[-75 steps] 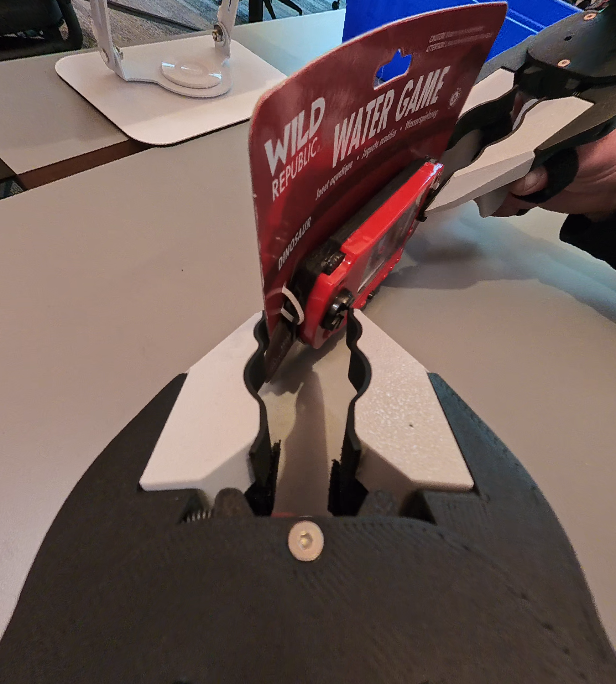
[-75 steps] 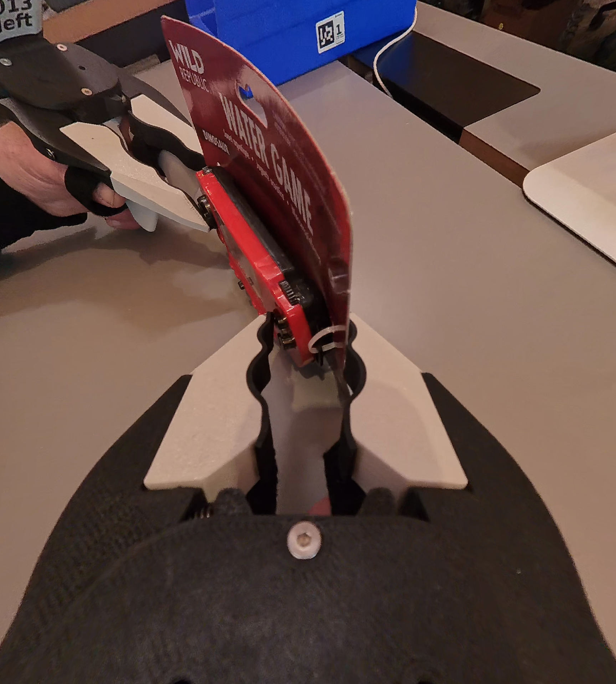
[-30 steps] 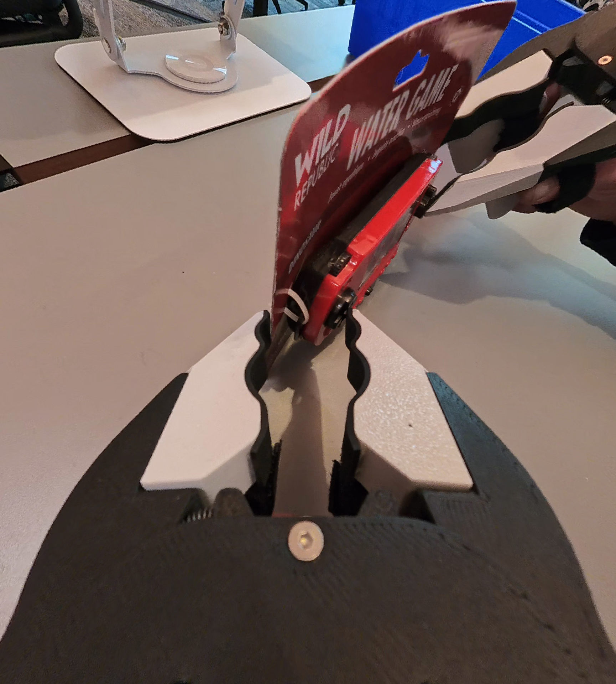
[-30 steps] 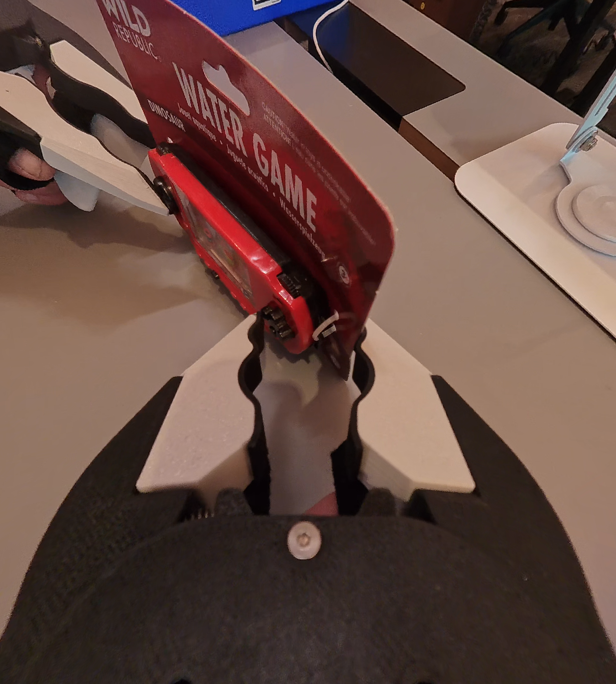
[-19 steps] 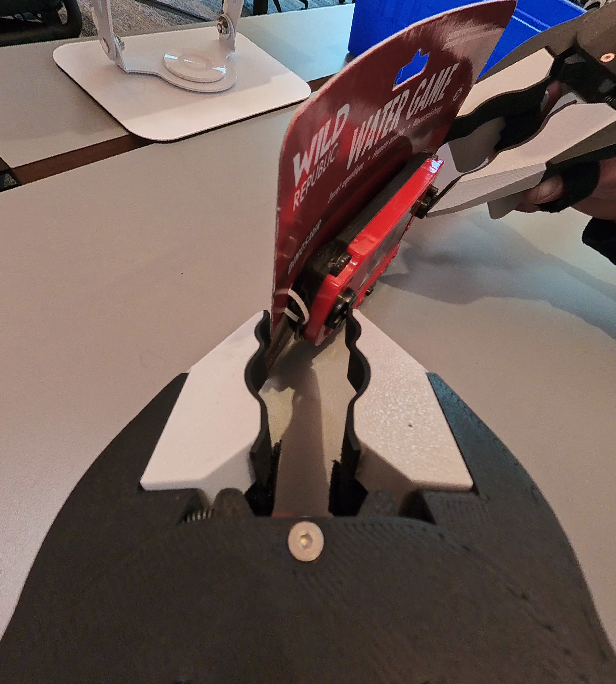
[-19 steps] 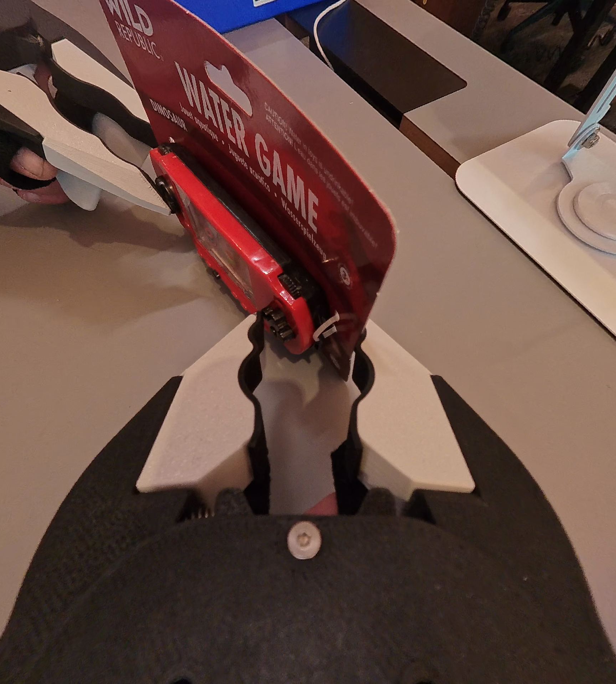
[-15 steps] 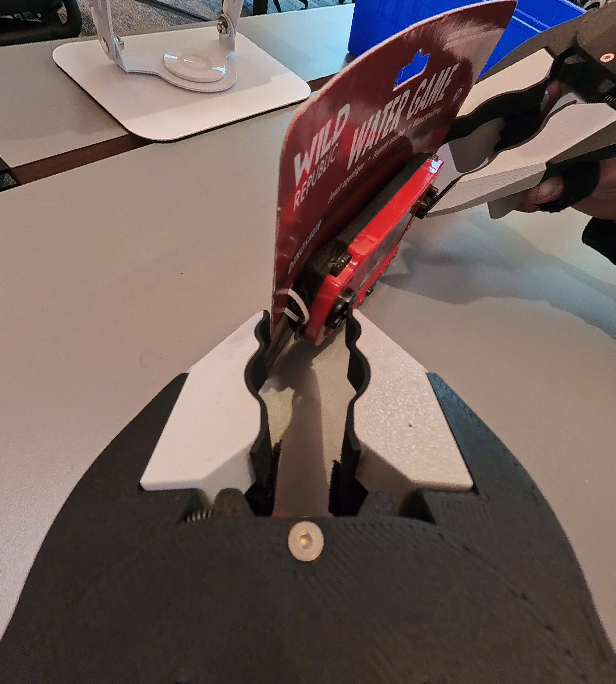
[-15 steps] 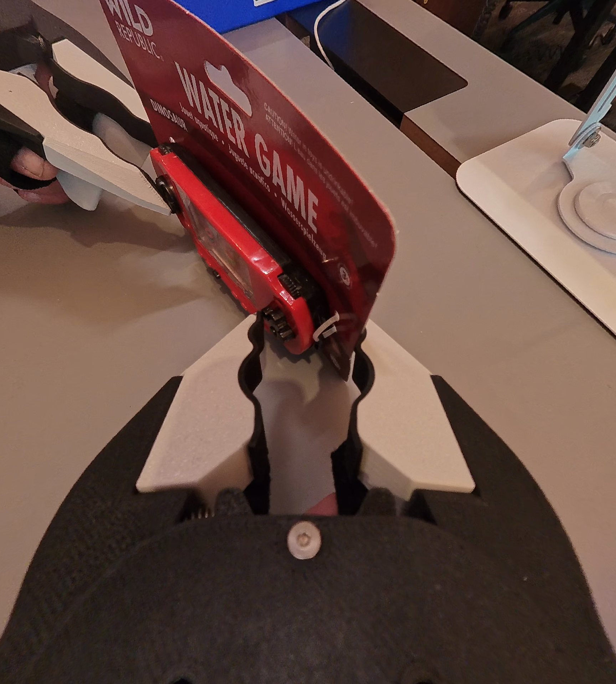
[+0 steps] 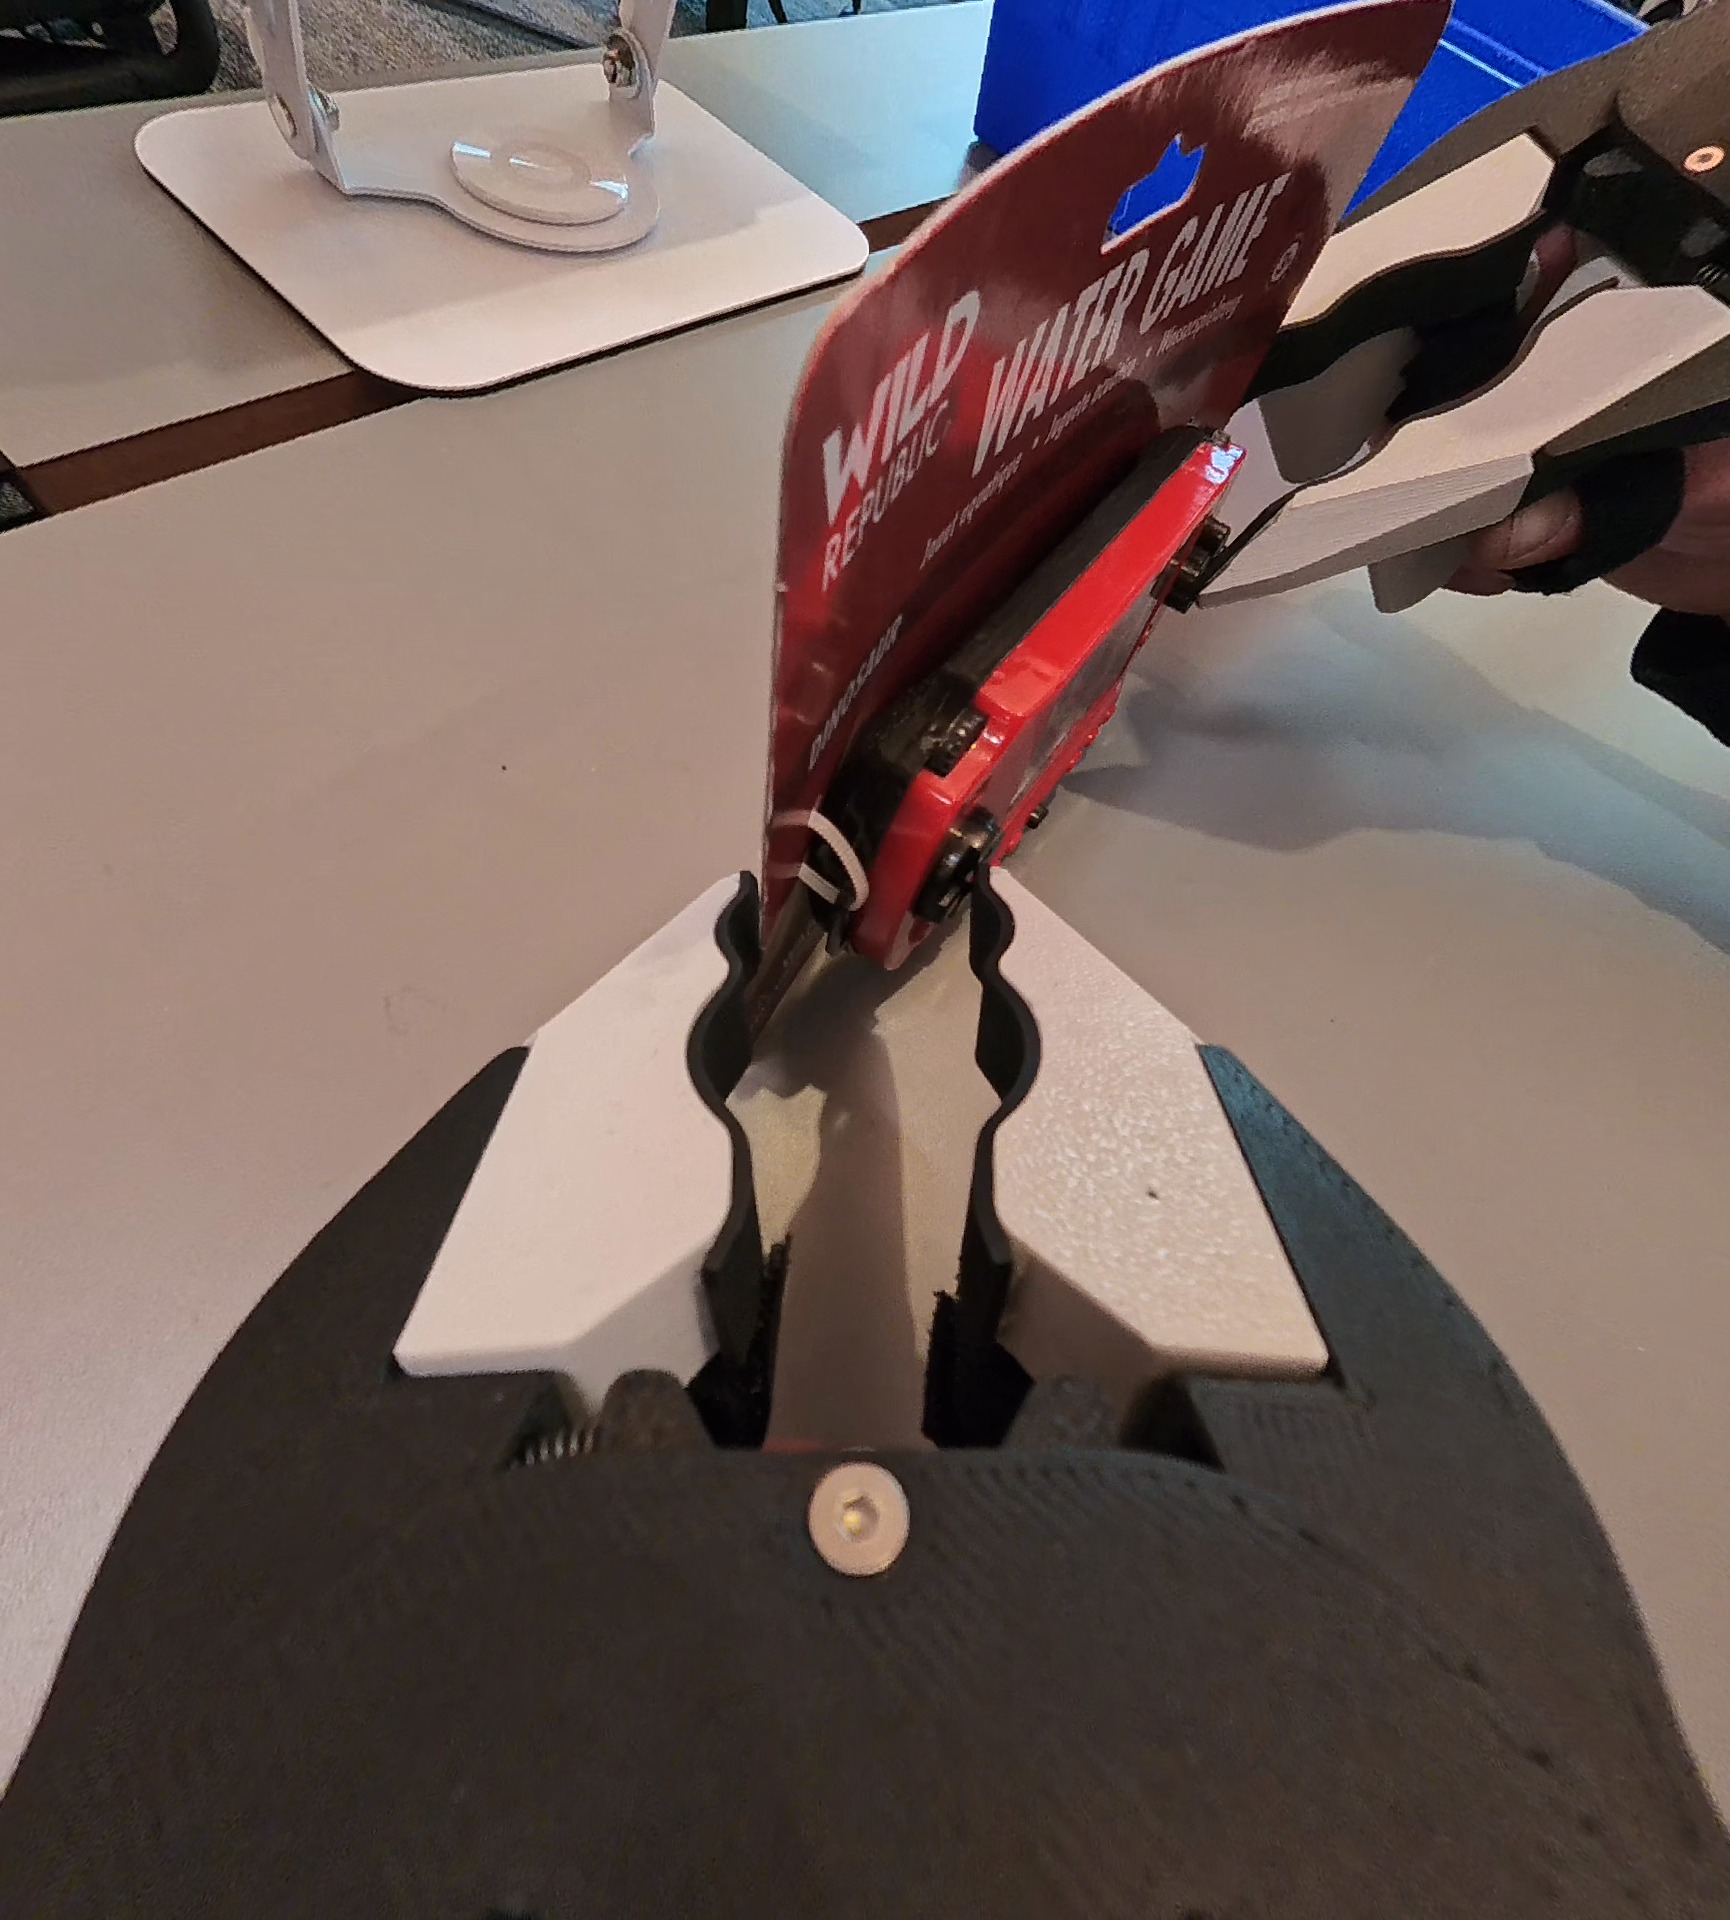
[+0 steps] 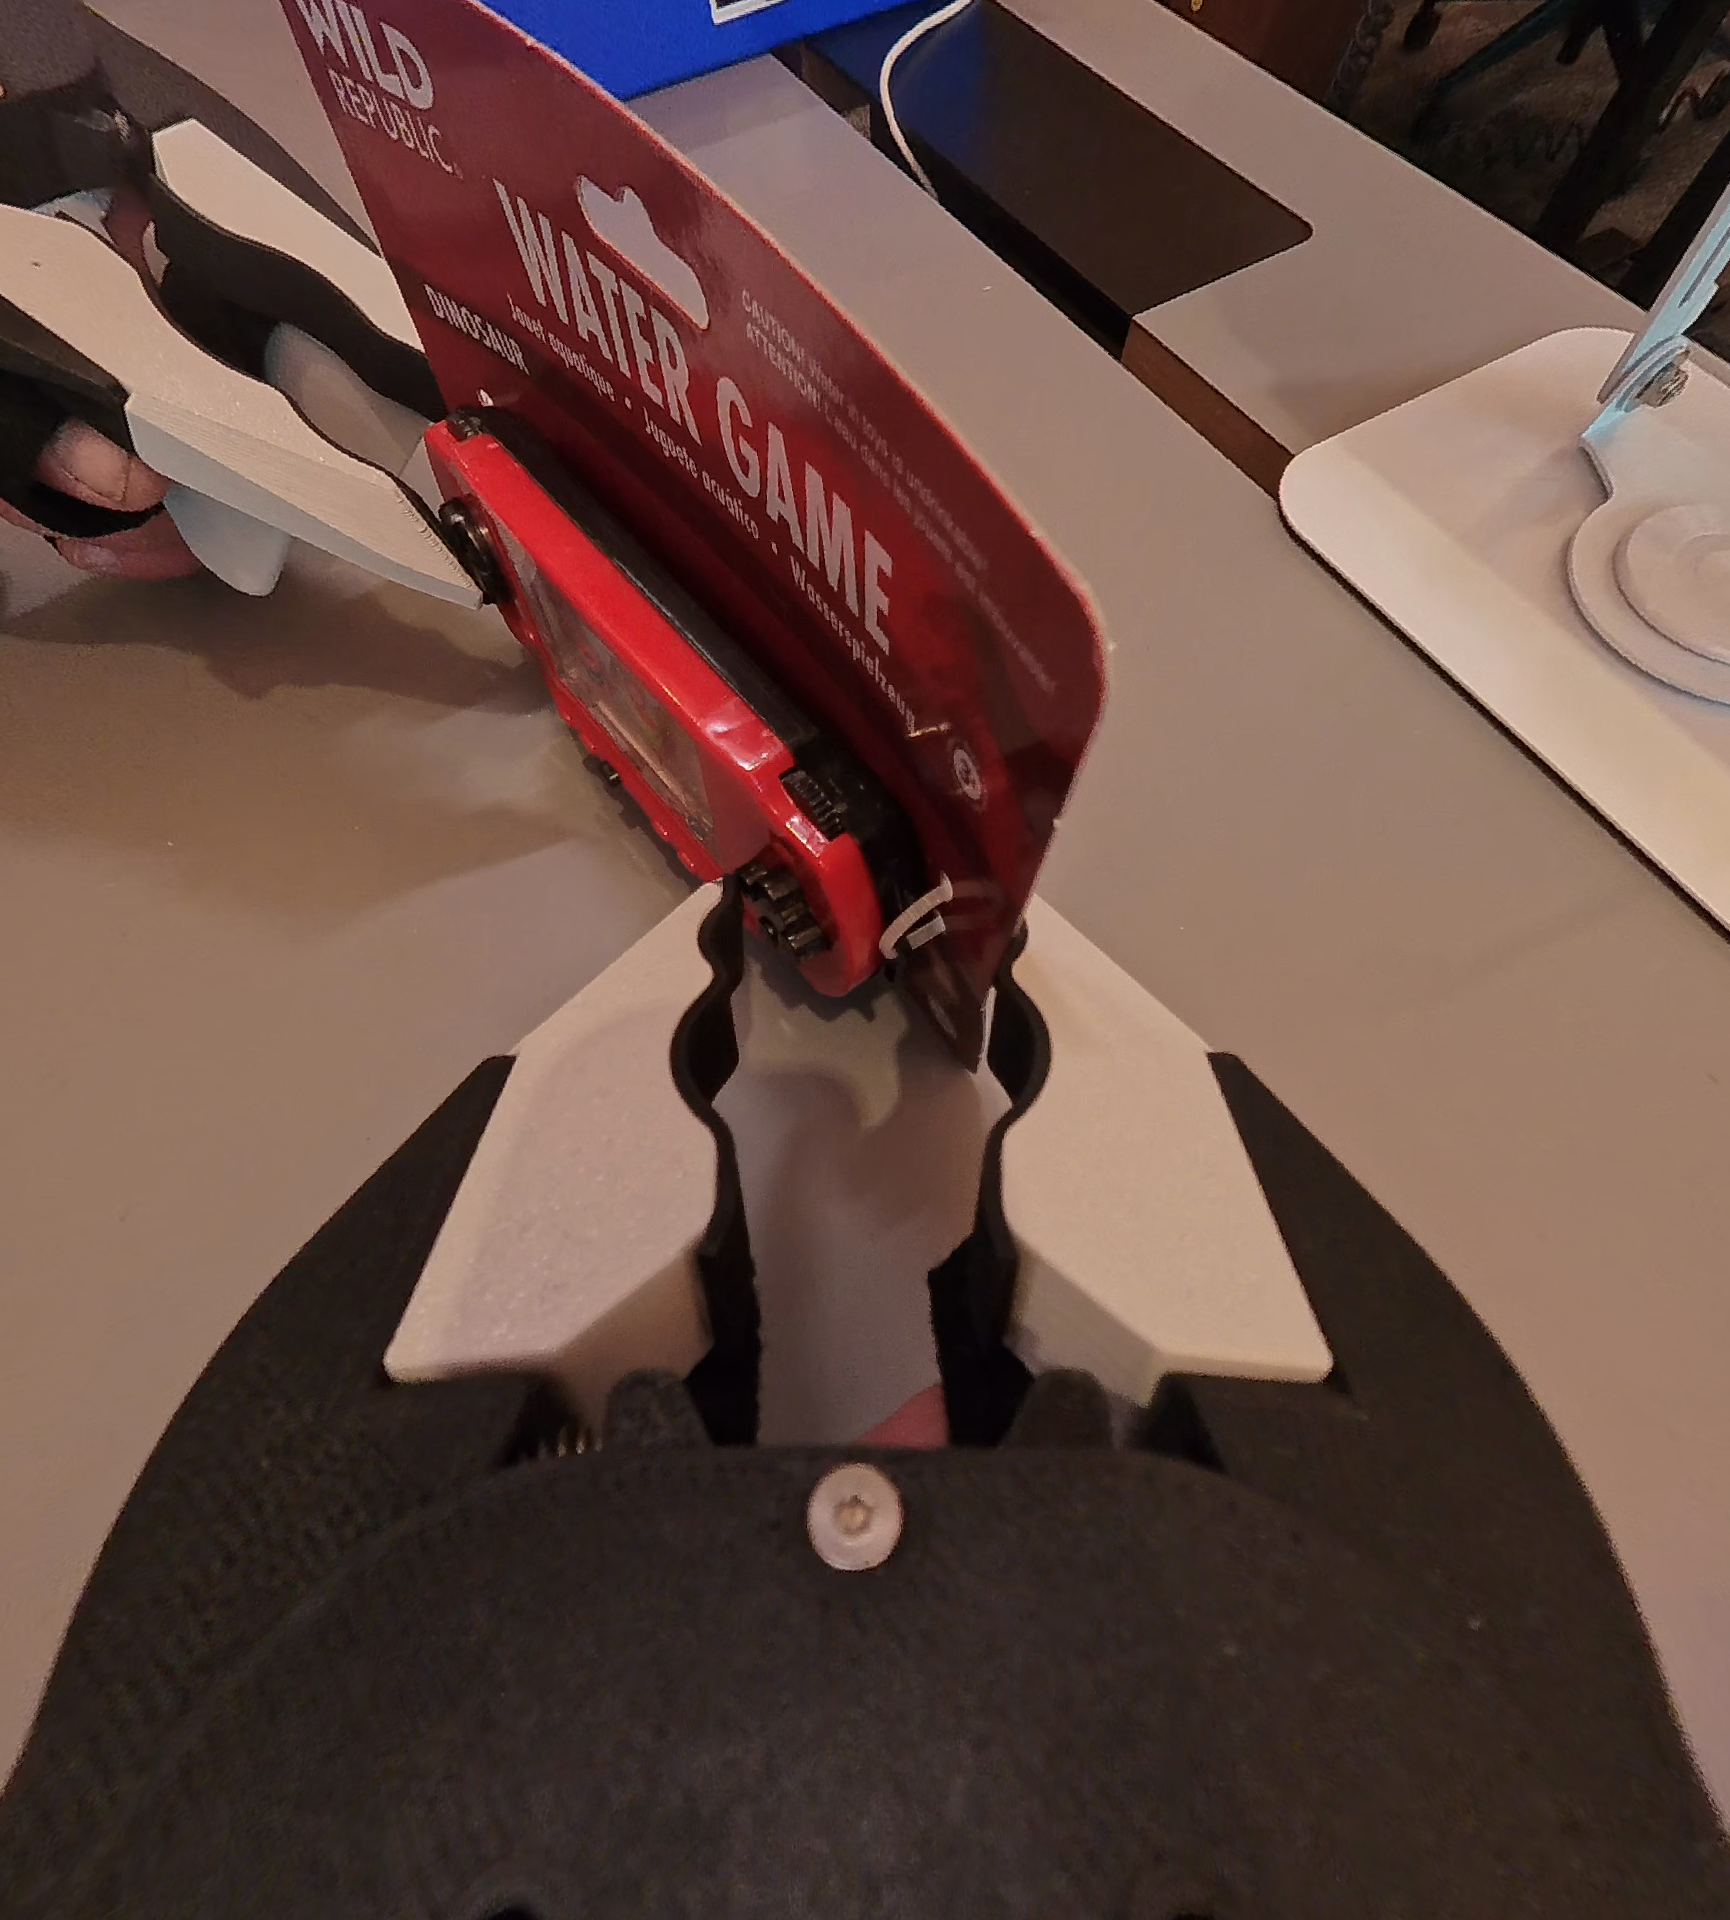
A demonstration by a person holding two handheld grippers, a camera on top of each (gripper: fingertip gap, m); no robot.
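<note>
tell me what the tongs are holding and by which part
Both hold the red toy on its card: the left tongs grip one end, the right tongs the opposite end.

The left gripper (image 9: 856, 914) fills the bottom of the frame. Its two white fingers (image 9: 622, 1132) pinch the near end of a red toy game (image 9: 1037, 665) tied to a dark red card (image 9: 1027, 343). The card stands up on its edge and leans to the right, on a grey table (image 9: 321, 727). At the upper right, the right gripper (image 9: 1245, 520) clamps the far end of the toy. A hand (image 9: 1692, 520) in a black glove holds that gripper. A white stand (image 9: 487, 197) sits at the upper left. A blue bin (image 9: 1069, 73) shows at the top, behind the card.
</note>
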